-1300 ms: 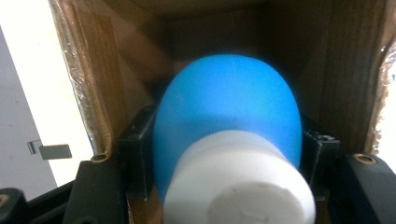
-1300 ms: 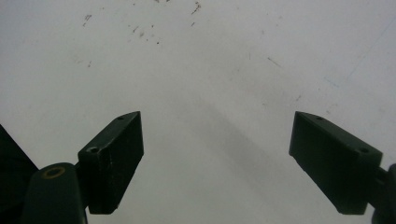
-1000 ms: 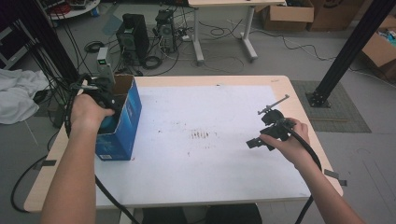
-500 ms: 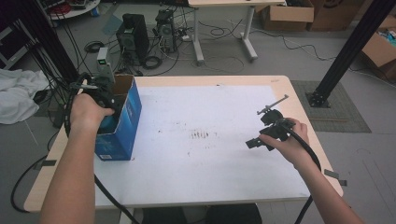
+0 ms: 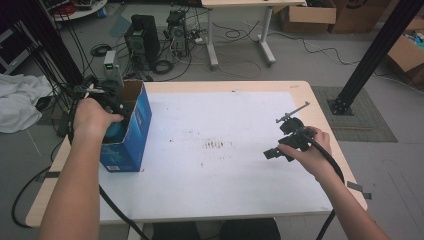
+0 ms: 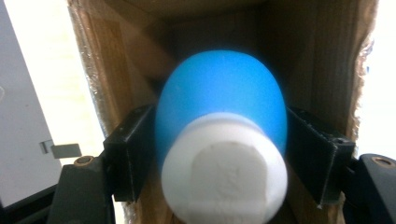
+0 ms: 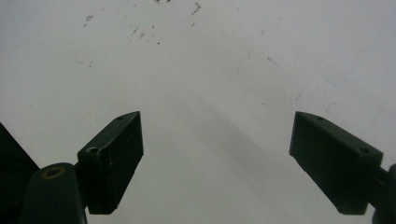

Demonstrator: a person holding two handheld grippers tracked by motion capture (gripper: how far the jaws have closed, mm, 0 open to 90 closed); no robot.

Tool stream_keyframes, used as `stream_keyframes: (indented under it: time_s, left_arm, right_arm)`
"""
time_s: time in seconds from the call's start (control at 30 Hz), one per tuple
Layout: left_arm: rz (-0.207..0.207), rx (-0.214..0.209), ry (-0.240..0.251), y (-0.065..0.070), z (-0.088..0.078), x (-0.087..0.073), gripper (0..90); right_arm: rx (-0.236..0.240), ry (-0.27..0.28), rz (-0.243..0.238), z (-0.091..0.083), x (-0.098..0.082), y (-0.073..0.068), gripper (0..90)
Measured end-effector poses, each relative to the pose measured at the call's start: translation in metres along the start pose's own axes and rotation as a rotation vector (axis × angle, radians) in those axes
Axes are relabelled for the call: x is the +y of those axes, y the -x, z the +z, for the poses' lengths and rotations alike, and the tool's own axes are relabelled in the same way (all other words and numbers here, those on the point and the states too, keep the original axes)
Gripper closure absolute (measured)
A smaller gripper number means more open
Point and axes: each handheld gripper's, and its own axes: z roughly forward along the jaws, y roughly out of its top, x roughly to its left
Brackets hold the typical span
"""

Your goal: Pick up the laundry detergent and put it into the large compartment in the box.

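**Blue bottle between parting jaws, down in the box**

Down inside the blue box (image 5: pixel 131 137) with the left gripper (image 6: pixel 219 154), at the left border of the table (image 5: pixel 225 115). From the high view: left hand (image 5: pixel 92 117) over the box's open top, the black gripper body dipping past the rim, a cable trailing off the near edge. Box upright, with brown cardboard inner walls on both sides in the left gripper view.

Along the jaws in that view: a rounded blue bottle (image 6: pixel 219 93) with a white cap (image 6: pixel 224 186), cap end toward the camera, blue end toward the depths of the box. Squarely between the two black pads (image 6: pixel 133 149), one at each flank. Have just been opening, with the bottle between them. Partly apart now, about as wide as the blue body itself. Too blurred at the edges to tell whether pressing on the bottle or merely lying alongside it.

Over on the right side of the table, well apart from the box: the right gripper (image 5: pixel 270 152) in the right hand (image 5: pixel 312 150), pointed left and down toward the white tabletop. Spread wide in the right gripper view, with nothing between the pads and nothing in their hold. Beyond them, scuffed white surface with a few dark specks. Close above the table, touching nothing.
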Motion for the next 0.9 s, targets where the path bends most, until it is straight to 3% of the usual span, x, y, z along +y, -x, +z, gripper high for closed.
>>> stream_keyframes:
  time_s: [0.4,0.63,0.9]
  left_arm:
    - [0.047,0.006,0.034,0.003,-0.021,-0.003,21.8]
    - [0.087,0.015,0.072,0.006,-0.043,-0.006,20.2]
    - [0.174,0.013,0.136,0.024,-0.071,-0.006,19.0]
  right_arm:
    - [0.0,0.006,-0.001,-0.002,0.002,-0.002,17.4]
    - [-0.001,0.009,0.004,-0.005,0.002,-0.002,17.4]
    - [-0.009,0.008,0.015,-0.009,0.003,-0.002,16.9]
